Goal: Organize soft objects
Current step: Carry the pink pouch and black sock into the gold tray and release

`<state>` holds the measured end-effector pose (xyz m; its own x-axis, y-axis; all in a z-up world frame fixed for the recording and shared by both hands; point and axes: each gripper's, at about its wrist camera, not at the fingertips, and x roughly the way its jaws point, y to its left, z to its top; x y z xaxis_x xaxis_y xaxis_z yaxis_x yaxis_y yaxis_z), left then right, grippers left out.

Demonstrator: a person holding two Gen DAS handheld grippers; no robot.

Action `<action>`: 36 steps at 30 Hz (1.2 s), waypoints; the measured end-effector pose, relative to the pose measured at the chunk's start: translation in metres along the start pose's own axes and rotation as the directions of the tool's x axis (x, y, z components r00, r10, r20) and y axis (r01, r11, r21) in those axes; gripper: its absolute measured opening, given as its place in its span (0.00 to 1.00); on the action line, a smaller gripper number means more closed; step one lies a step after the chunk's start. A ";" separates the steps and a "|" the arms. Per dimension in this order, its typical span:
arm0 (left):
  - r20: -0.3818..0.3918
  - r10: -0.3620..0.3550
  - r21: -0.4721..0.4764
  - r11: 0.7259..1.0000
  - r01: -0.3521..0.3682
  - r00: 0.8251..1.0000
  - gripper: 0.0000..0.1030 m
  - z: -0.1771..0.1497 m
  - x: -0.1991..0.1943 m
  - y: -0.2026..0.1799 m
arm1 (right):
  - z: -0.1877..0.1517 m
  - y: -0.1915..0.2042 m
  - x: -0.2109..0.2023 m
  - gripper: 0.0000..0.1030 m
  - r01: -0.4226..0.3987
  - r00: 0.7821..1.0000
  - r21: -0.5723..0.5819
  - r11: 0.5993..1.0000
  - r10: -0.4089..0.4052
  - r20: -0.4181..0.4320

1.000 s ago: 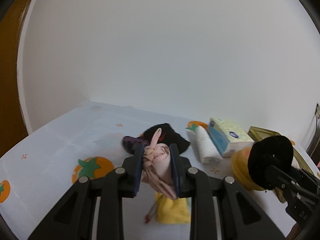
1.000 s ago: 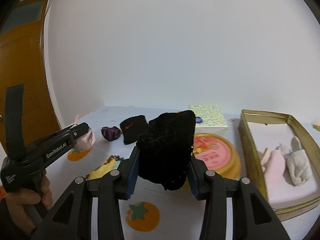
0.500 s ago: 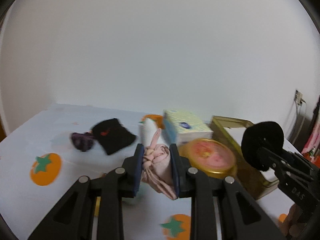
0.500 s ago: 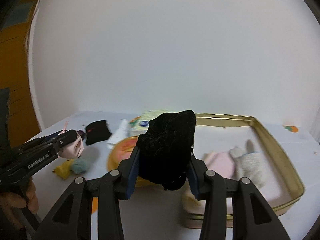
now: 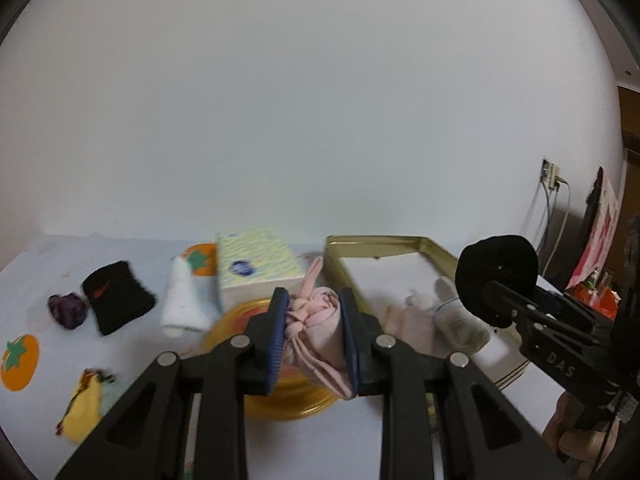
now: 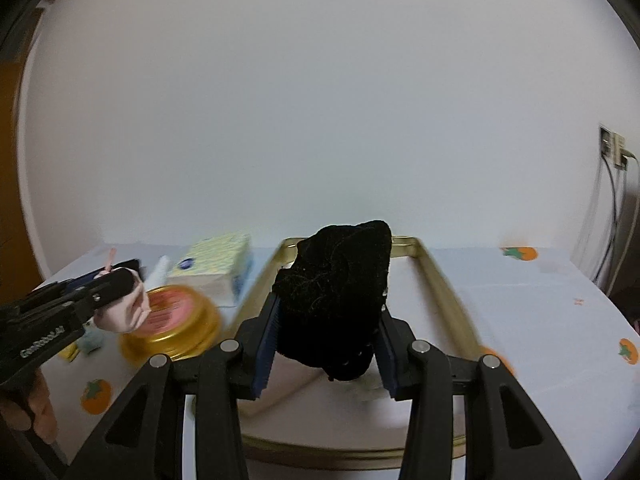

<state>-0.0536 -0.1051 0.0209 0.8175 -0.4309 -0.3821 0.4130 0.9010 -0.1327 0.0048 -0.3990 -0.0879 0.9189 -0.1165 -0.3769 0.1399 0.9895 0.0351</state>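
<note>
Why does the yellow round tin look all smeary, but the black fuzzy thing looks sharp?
Right wrist view: the round yellow tin and gold tray rim streak with motion blur, while the black fuzzy thing stays crisp, clamped in the right gripper. Left wrist view: the tin is softer too, and fisheye bending darkens the corners.

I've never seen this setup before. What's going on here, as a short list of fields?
Setting: table with orange-fruit cloth, white wall
Left hand-held gripper: shut on a pink cloth
Right hand-held gripper: shut on a black cloth
Container: gold tin, open, with a pink item and a grey-white item inside
On the table: tissue box, round yellow tin, white roll, black wristband, purple scrunchie, yellow pouch
</note>
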 end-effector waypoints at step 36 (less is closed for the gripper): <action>-0.356 -0.006 -0.047 0.999 -0.012 0.934 0.23 0.039 0.159 -0.076 | 0.067 -0.064 0.125 0.45 0.045 0.963 0.190 0.981 0.009 -0.271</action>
<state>0.0610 -0.2440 0.0057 0.6184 -0.3904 -0.6821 0.3842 0.9073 -0.1710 0.1350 -0.4829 -0.0753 0.7858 -0.0803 -0.6133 0.2483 0.9491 0.1938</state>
